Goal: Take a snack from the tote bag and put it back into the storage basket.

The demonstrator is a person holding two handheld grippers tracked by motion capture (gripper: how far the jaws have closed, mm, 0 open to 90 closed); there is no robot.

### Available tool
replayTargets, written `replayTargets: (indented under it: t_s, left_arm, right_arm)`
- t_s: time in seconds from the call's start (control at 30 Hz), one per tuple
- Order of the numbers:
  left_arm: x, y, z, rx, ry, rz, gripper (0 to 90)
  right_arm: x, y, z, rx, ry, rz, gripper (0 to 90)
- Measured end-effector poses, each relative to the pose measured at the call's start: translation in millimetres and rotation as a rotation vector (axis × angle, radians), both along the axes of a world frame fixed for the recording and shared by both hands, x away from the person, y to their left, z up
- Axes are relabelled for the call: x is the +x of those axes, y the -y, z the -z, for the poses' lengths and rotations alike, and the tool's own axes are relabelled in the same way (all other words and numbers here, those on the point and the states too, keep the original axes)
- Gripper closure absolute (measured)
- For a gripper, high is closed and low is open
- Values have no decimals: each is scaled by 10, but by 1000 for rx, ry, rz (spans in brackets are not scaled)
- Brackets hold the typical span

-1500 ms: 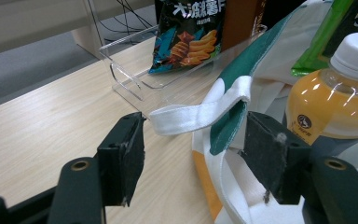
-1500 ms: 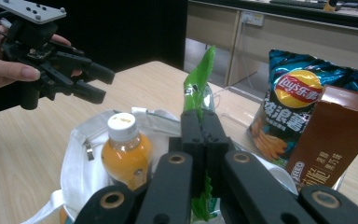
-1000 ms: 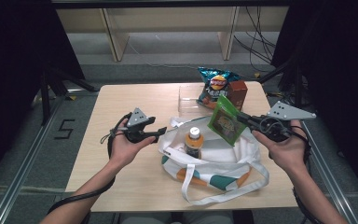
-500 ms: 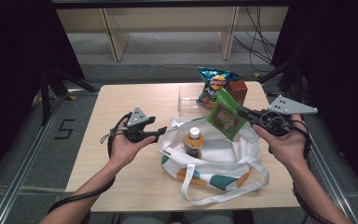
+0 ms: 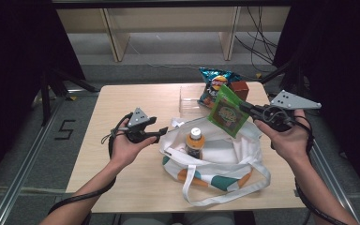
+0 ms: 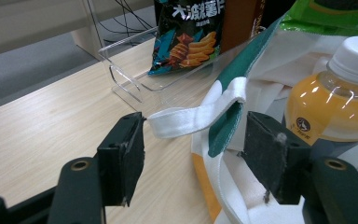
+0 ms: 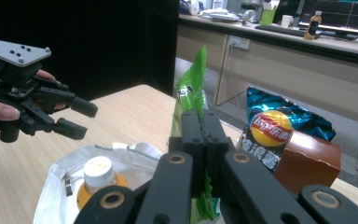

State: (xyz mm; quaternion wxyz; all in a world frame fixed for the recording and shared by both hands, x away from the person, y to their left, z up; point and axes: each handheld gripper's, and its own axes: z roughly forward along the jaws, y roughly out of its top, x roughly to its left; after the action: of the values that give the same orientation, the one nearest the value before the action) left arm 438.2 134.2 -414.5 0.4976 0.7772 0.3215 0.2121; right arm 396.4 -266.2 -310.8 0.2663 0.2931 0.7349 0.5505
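Here we are packing the bag (image 5: 225, 159), which lies open at the lower middle of the high view with a bottle (image 5: 195, 143) of orange drink already upright inside. Our right gripper (image 5: 243, 108), at the right of that frame, has its jaws pressed together on the edge of a green pouch (image 5: 226, 111), which hangs in the air just above the bag's upper rim. In the right gripper view the pouch (image 7: 191, 93) stands on edge, rising up the middle of the frame between the closed jaws.

Our left gripper (image 5: 161, 133), left of centre, has its jaws spread. In the left gripper view a white strap (image 6: 193, 119) of the bag lies between them, but the pads do not press on it.

To do this step well, we should probably pinch that strap first and lift the rim, so the mouth stays wide. Then we lower the pouch into the free space right of the bottle, flat side first, so it does not knock the cap. We let go only once the pouch rests inside.

The chips (image 5: 213, 86), the brown box (image 5: 240, 89) and the clear tray (image 5: 190, 98) wait at the upper middle of the table (image 5: 122, 108).
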Motion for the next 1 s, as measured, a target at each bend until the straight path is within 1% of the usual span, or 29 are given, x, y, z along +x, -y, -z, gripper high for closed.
replayTargets:
  t_s: [0.07,0.1,0.13,0.17,0.2,0.23,0.27,0.3,0.33,0.37,0.4,0.47,0.5,0.6,0.63,0.67,0.7,0.77,0.83,0.87,0.9,1.0]
  left_arm:
    - [1,-2,-2,1,2,1,376]
    - [0,-2,-3,2,2,0,375]
    - [0,-2,-2,1,2,1,375]
    - [0,-2,-2,1,1,0,375]
    - [0,0,0,0,1,-1,376]
    - [1,0,1,1,0,-1,376]
    - [-3,3,0,3,-2,-6,376]
    - [-2,3,1,2,-2,-6,376]
    - [-2,2,1,3,-1,-6,375]
    - [-1,2,0,4,0,-5,376]
    - [-1,2,0,4,0,-6,375]
    - [-1,3,0,3,0,-6,375]
    - [-2,4,1,2,-1,-6,376]
    - [-1,2,-1,3,0,-5,375]
    - [2,1,0,0,0,-1,375]
    - [2,0,-2,0,1,-1,375]
    - [2,-1,-3,0,2,-1,376]
    - [3,0,-3,-1,3,-1,375]
    - [3,1,-2,-1,1,-1,376]
    - [3,1,-1,0,1,-1,376]
    - [2,2,-1,0,1,-1,375]
    - [3,2,-2,0,2,-1,376]
  right_arm:
    - [1,-5,-9,12,3,3,900]
    - [-3,-6,-17,23,-14,1,900]
    - [3,2,-24,13,1,1,900]
    - [8,0,-29,20,8,2,900]
    - [11,6,-35,15,19,8,900]
    - [4,2,-44,26,-3,1,900]
    - [1,3,-52,29,-2,10,900]
    - [18,7,-55,30,12,3,900]
    - [18,17,-68,18,16,11,900]
    - [21,16,-73,23,14,10,900]
    - [21,6,-76,37,2,9,900]
    - [33,18,-93,22,17,13,900]
    - [34,8,-97,38,12,11,900]
    - [52,14,-128,39,22,13,900]
    - [59,24,-142,27,33,19,900]
    - [52,13,-144,41,18,20,900]
    - [66,19,-149,32,34,21,900]
    - [75,23,-153,29,39,19,900]
    - [76,26,-152,30,31,15,900]
    - [76,18,-146,41,26,15,900]
    - [78,19,-144,41,26,18,900]
    - [93,23,-141,34,42,21,900]
